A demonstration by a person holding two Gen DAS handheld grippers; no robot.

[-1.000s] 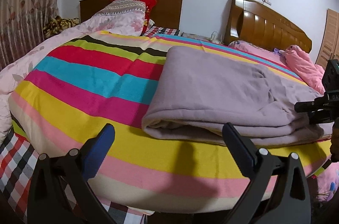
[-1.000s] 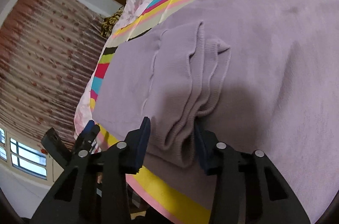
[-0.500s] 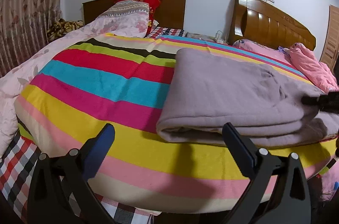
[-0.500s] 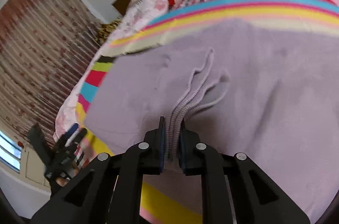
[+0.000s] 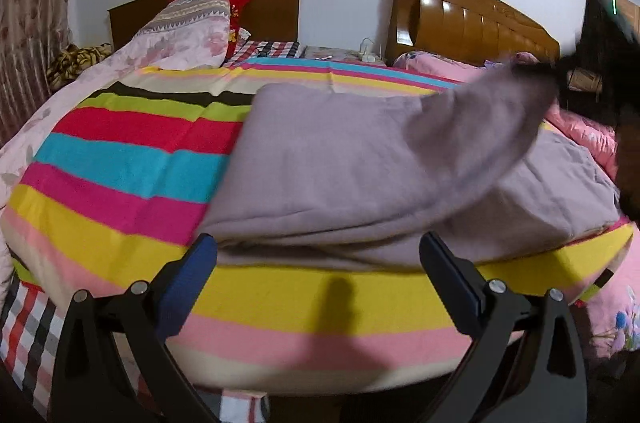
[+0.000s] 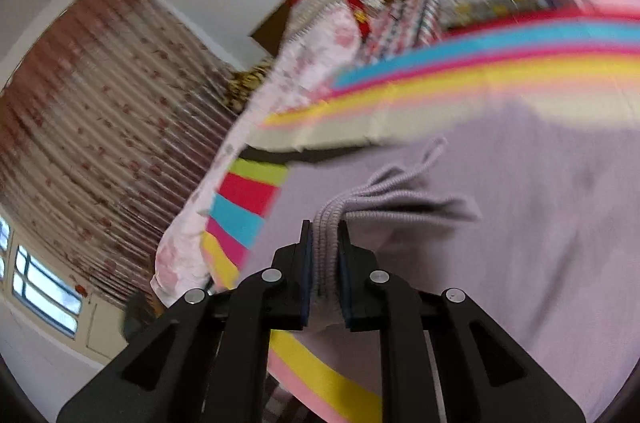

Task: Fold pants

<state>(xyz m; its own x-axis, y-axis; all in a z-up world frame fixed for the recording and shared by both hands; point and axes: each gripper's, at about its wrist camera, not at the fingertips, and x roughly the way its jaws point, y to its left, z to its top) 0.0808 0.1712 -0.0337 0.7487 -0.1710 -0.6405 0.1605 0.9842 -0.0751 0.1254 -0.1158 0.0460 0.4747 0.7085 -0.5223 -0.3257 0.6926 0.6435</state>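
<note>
A second ago the right tool stood with its jaws spread around the ribbed cuff end of the mauve pants; now they are pressed together on that bunched ribbing, pinching it firmly, and the cuff hangs from them clear of the bedding. In the left wrist view this shows as a blurred flap of fabric rising toward 2 o'clock, where the dark shape of the right tool sits at the frame's edge; earlier that end lay flat on the pile.

The rest of the pants lies on the striped blanket of the bed, from the centre toward 3 o'clock, its near folded edge just above the left tool. That tool's jaws are spread wide with nothing between them, hovering near the garment's 6 o'clock edge, a little closer than before.

The grasp is made and the lift begun, so the likely next step is carrying the cuff end across the pile to lay a fold. The pinch holds several layers; one could slip out.
</note>
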